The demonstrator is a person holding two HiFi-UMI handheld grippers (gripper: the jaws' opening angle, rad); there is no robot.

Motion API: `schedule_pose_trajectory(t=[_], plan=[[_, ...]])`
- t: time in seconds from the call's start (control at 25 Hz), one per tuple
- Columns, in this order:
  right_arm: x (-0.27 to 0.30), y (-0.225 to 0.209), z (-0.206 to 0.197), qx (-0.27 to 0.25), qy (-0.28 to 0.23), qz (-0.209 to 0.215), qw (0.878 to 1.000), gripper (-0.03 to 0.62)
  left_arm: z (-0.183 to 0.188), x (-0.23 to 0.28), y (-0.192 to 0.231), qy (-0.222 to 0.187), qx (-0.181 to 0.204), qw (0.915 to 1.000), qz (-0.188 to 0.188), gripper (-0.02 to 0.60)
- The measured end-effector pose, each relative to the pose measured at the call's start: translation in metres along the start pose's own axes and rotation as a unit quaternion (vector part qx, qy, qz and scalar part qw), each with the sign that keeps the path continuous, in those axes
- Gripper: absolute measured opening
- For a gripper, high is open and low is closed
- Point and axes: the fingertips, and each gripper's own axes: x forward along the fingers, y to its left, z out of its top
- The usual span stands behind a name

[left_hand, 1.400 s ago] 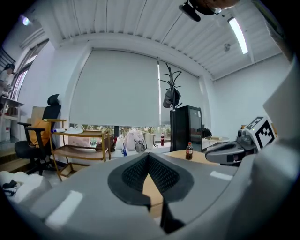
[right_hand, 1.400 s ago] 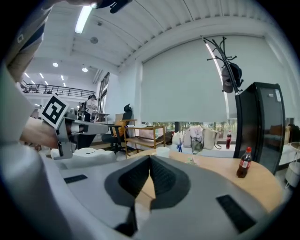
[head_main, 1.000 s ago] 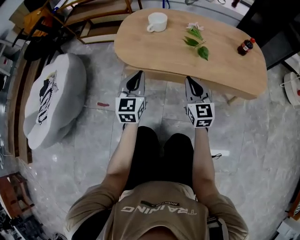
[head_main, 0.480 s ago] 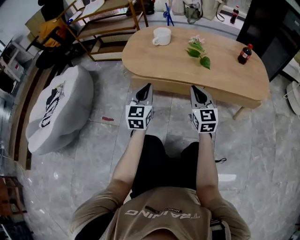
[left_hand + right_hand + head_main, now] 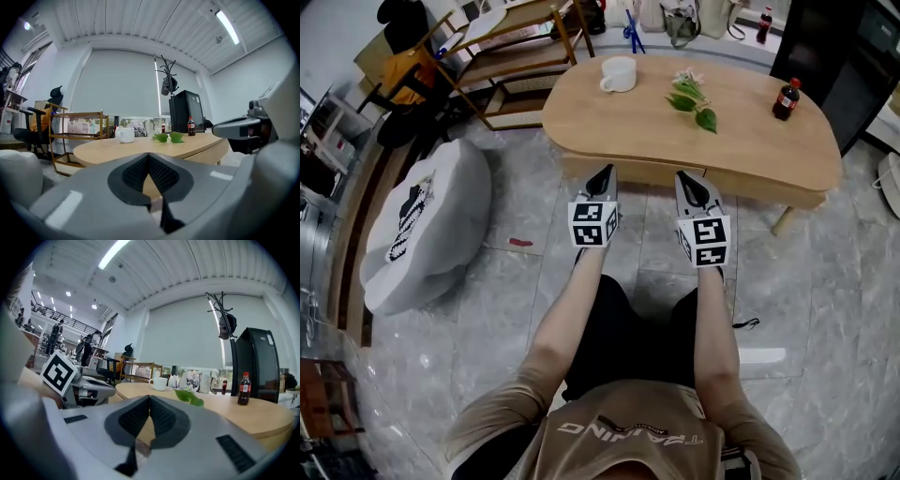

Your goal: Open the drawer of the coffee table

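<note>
The person holds the left claw [image 5: 602,174] and the right claw [image 5: 686,178] side by side. Both point level at the light wooden oval coffee table [image 5: 750,141]. Each claw is pinched closed at its tips and holds nothing.

Just ahead of both claws, tucked under the edge of the tabletop, runs a flat wooden drawer front [image 5: 642,169]. It sits between the two claw tips and a little past them. No knob or handle shows on it from here.

Farther ahead of the left claw, up on the tabletop, stands a white cup [image 5: 619,73]. Ahead of the right claw lies a green leafy sprig [image 5: 694,98]. Well off to that claw's right stands a small dark cola bottle with a red cap [image 5: 785,98].

The drawer looks hard and stiff, and its wood looks smooth, so a claw could slip on it. It will most likely slide straight out toward the person. A claw would have to open first, then take the bottom lip of the front near its middle. A slow, even pull seems best, so the cup and bottle do not shake.
</note>
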Motion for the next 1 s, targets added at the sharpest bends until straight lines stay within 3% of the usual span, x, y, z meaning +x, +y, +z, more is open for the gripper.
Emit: schedule_pose_trajectory(t=[0.2, 0.48, 0.68, 0.8, 0.84, 0.92, 1.0], plan=[[0.005, 0.002, -0.014, 0.003, 0.013, 0.011, 1.0, 0.006, -0.002, -0.001, 0.0, -0.003, 0.015, 0.9999, 0.008, 0.006], [0.023, -0.003, -0.092, 0.093, 0.033, 0.031, 0.995, 0.006, 0.012, -0.008, -0.014, -0.03, 0.014, 0.9995, -0.002, 0.006], [0.045, -0.006, -0.16, 0.12, 0.083, 0.045, 0.988, 0.008, 0.023, -0.007, -0.038, -0.042, 0.089, 0.9947, -0.028, 0.006], [0.061, 0.004, -0.19, 0.148, 0.102, 0.071, 0.981, 0.009, 0.024, -0.008, -0.049, -0.047, 0.095, 0.9928, -0.055, 0.006], [0.066, 0.008, -0.198, 0.162, 0.103, 0.08, 0.978, 0.027, 0.023, -0.008, -0.051, -0.047, 0.092, 0.9928, -0.061, 0.006], [0.076, 0.015, -0.207, 0.195, 0.095, 0.097, 0.971, 0.155, 0.022, -0.009, -0.052, -0.048, 0.087, 0.993, -0.064, 0.006], [0.087, 0.021, -0.211, 0.224, 0.077, 0.108, 0.965, 0.16, 0.019, -0.008, -0.047, -0.046, 0.075, 0.9943, -0.06, 0.006]])
